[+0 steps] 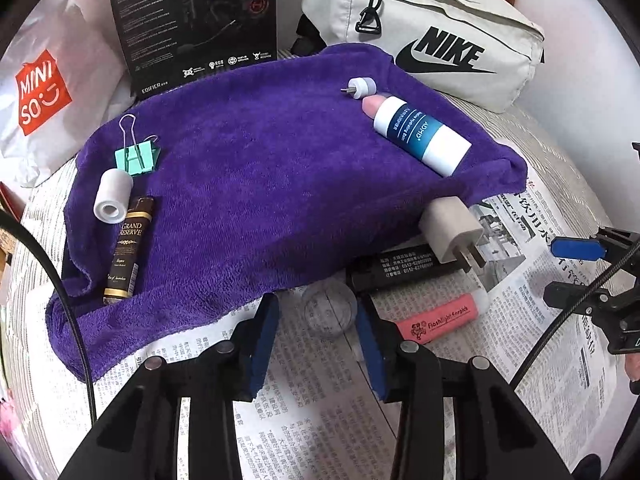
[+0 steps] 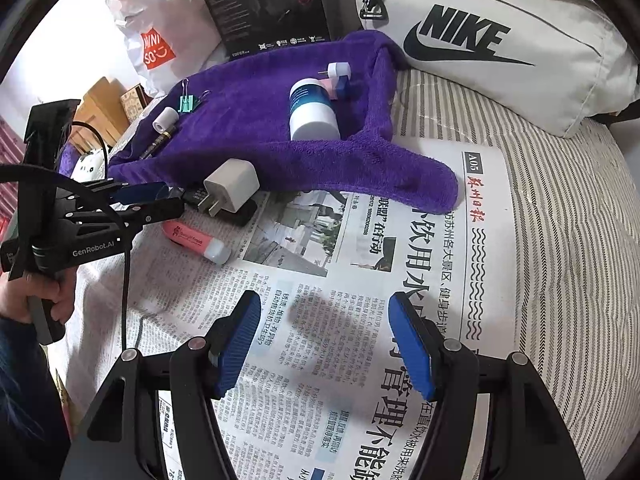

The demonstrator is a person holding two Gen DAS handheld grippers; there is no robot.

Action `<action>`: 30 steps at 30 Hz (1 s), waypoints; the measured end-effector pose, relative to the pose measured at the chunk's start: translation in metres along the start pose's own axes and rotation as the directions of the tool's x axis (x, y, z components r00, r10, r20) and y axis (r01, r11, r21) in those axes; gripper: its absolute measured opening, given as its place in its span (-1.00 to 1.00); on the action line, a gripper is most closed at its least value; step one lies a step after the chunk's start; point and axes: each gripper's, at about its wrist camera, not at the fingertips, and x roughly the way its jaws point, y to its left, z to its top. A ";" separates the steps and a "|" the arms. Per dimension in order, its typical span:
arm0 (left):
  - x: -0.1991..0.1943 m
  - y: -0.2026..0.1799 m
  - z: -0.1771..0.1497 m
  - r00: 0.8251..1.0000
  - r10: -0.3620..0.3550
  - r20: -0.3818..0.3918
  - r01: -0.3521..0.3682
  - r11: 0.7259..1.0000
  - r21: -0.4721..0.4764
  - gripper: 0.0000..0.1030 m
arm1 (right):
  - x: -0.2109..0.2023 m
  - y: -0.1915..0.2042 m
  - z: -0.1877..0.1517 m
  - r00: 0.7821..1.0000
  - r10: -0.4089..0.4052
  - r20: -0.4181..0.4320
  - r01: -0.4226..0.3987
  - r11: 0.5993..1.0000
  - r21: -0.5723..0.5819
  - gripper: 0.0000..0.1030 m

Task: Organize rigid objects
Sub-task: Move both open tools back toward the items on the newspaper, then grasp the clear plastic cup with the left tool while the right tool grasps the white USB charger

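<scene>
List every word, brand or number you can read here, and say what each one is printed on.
"NIKE": grey bag
"MINISO": white shopping bag
"EDIFIER": black box; its small print is unreadable
"GRAND RESERVE": brown tube
"ADMD": white-and-blue bottle
"Flashlight Scratch"-like script, unclear: pink highlighter
"A05": newspaper; body text too small
"GenRobot.AI": left gripper body

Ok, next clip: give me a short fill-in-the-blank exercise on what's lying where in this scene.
1. The green binder clip lies on the purple ____.
2. The pink highlighter lies on the ____, off the cloth.
3. A small clear cup sits between the fingers of the ____ gripper.
4. The right gripper holds ____.

Missing words: towel; newspaper; left; nothing
</scene>
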 end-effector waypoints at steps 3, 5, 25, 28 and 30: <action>0.000 -0.004 0.000 1.000 0.004 0.007 -0.004 1.000 0.020 -0.40 | 0.003 0.001 -0.001 1.000 0.002 -0.009 -0.002 1.000 -0.002 0.28; -0.002 -0.004 -0.002 1.000 -0.023 0.012 0.023 1.000 0.017 -0.50 | 0.003 0.002 -0.002 1.000 0.002 -0.008 -0.002 1.000 0.000 0.28; -0.028 0.063 -0.046 0.997 0.070 0.014 -0.068 0.993 -0.093 -0.50 | 0.018 0.055 0.042 0.994 0.092 0.051 -0.091 0.996 -0.017 0.28; -0.028 0.062 -0.047 0.997 0.072 0.018 -0.070 0.994 -0.090 -0.50 | 0.019 0.058 0.054 0.995 0.057 0.081 -0.057 0.998 -0.004 0.28; -0.028 0.062 -0.047 0.998 0.066 0.023 -0.064 0.994 -0.086 -0.50 | 0.025 0.060 0.060 0.996 0.031 0.082 -0.032 0.999 0.008 0.28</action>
